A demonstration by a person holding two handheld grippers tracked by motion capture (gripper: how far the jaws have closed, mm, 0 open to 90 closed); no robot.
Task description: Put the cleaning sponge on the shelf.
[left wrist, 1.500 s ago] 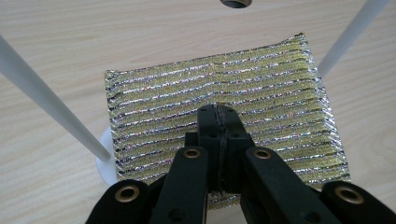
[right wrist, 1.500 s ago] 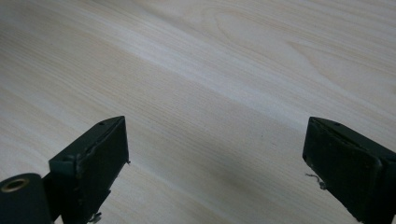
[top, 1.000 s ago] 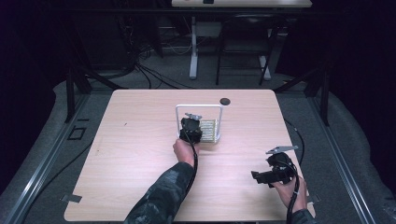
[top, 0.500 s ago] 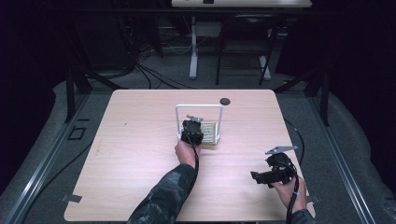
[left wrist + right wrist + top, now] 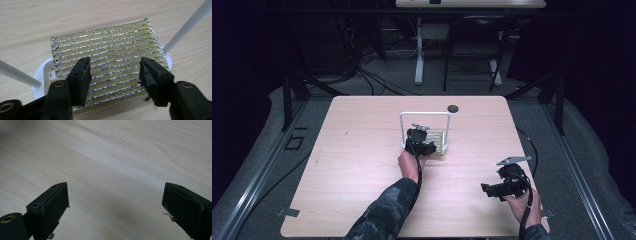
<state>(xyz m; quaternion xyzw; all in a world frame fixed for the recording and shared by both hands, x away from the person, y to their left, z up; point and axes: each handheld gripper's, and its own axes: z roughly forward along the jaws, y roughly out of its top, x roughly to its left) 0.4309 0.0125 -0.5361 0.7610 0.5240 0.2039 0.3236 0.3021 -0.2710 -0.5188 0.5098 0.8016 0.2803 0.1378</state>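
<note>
A gold-and-silver striped scouring pad [image 5: 107, 57] lies flat on the base of a white wire stand [image 5: 424, 114] near the table's middle. Two of the stand's white posts [image 5: 185, 27] rise on either side of the pad. My left gripper [image 5: 113, 67] hovers low over the pad's near half, open, its jaws spread apart above the pad. In the high view the left gripper [image 5: 422, 142] sits just inside the stand's frame, covering part of the pad [image 5: 439, 141]. My right gripper [image 5: 492, 190] is at the front right, open over bare wood [image 5: 115, 170] with nothing between its jaws.
A small black round object [image 5: 453, 108] lies near the table's far edge behind the stand. The light wooden table [image 5: 352, 165] has bare room left and front. Cables trail from both grippers toward the near edge.
My left gripper has crept slightly forward and down over the pad. The right gripper has barely shifted.
</note>
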